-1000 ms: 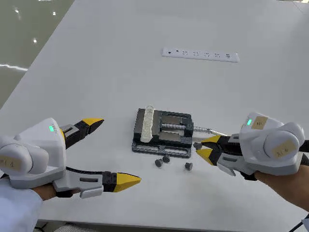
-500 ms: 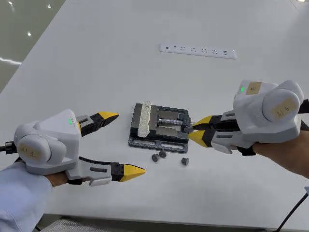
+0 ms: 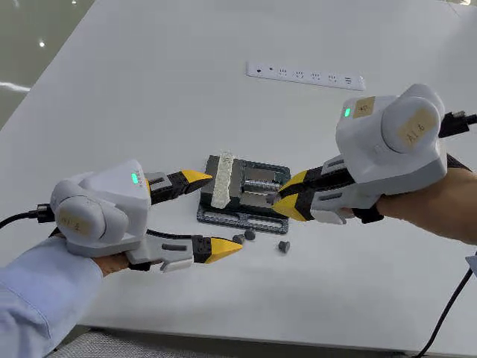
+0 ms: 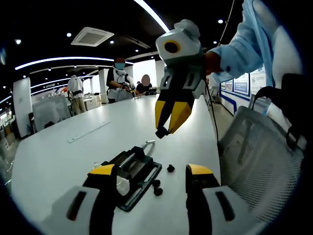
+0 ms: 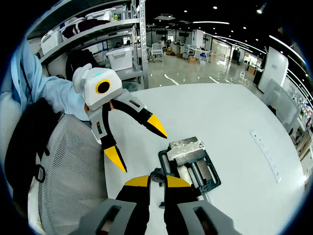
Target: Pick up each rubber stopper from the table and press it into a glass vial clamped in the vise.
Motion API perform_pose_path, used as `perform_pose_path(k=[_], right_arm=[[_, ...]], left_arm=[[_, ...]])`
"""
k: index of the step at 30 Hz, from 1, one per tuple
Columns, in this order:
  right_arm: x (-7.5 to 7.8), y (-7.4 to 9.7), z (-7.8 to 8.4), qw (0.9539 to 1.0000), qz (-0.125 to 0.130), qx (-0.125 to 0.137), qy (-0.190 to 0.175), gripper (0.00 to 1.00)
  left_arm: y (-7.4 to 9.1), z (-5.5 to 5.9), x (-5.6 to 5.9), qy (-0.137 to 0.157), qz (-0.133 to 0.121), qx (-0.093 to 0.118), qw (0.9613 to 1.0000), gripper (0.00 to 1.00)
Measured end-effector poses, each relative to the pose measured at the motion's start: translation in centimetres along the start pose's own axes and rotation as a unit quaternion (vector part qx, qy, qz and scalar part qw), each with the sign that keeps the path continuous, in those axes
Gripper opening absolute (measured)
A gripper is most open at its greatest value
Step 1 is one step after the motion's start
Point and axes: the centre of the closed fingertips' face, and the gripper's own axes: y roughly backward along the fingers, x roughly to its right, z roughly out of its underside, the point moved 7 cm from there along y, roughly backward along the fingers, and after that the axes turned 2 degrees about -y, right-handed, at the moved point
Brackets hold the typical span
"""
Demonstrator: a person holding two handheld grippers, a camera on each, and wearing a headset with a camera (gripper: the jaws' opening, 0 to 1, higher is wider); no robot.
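Since the earlier frame the right gripper [image 3: 277, 201] has been lifted off the table [image 3: 149, 89] to the right end of the vise [image 3: 261, 177]. It is clamped on a small dark rubber stopper [image 4: 161, 131]. The left gripper [image 3: 226, 210], jaws wide apart, has been brought nearer the vise. Three stoppers [image 3: 250, 234] are seen near the vise. A clear glass vial [image 3: 222, 181] is clamped at its left end.

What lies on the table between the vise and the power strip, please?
Nothing; the head view shows bare white table between the vise and the power strip.
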Motion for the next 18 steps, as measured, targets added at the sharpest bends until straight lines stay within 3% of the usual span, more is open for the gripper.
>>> perform_pose_path(k=[2,7,18], right_arm=[[-0.1,-0.1,-0.2,0.9999,-0.008,-0.007,0.000,0.07],[-0.6,-0.4,-0.8,0.9995,-0.023,-0.020,0.004,0.07],[-0.9,-1.1,-1.4,0.9967,-0.048,-0.066,-0.002,0.07]], left_arm=[[-0.2,-0.3,0.2,0.008,0.005,0.009,0.9999,0.52],[-0.8,-0.4,0.6,-0.006,0.012,0.004,0.9999,0.42],[-1.0,-1.0,0.9,-0.008,0.028,0.016,0.9994,0.23]])
